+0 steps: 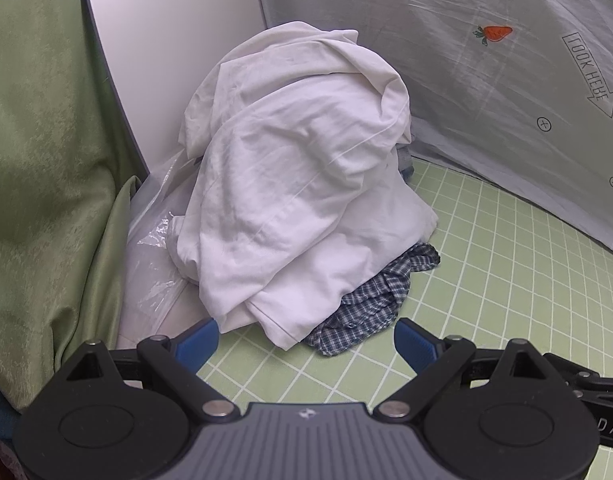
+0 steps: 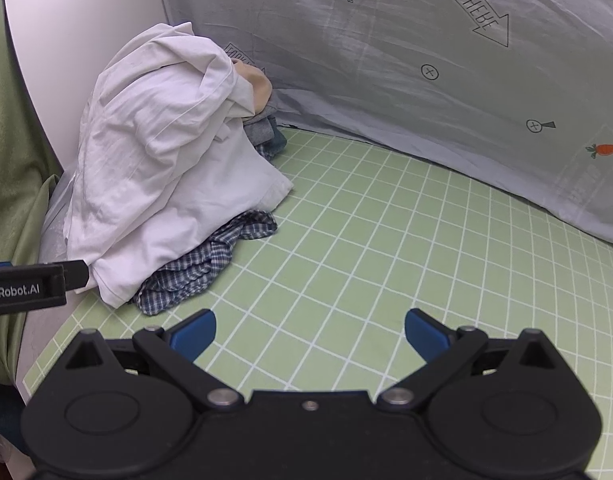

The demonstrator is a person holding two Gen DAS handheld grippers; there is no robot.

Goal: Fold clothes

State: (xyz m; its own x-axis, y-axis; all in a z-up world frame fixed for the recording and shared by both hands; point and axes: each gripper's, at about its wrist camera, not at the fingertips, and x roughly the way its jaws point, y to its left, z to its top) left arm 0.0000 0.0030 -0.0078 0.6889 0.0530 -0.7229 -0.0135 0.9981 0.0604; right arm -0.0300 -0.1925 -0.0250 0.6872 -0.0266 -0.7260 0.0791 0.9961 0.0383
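A pile of clothes stands at the back left of the green grid mat. A crumpled white garment lies on top. A blue checked shirt sticks out underneath at the front. Grey and dark clothes show behind the white one. My left gripper is open and empty, just in front of the pile. My right gripper is open and empty over bare mat, to the right of the pile. The left gripper's body shows at the left of the right wrist view.
A grey sheet with carrot prints hangs behind the mat. A white panel stands behind the pile. A green curtain hangs at the left. A clear plastic bag lies left of the pile.
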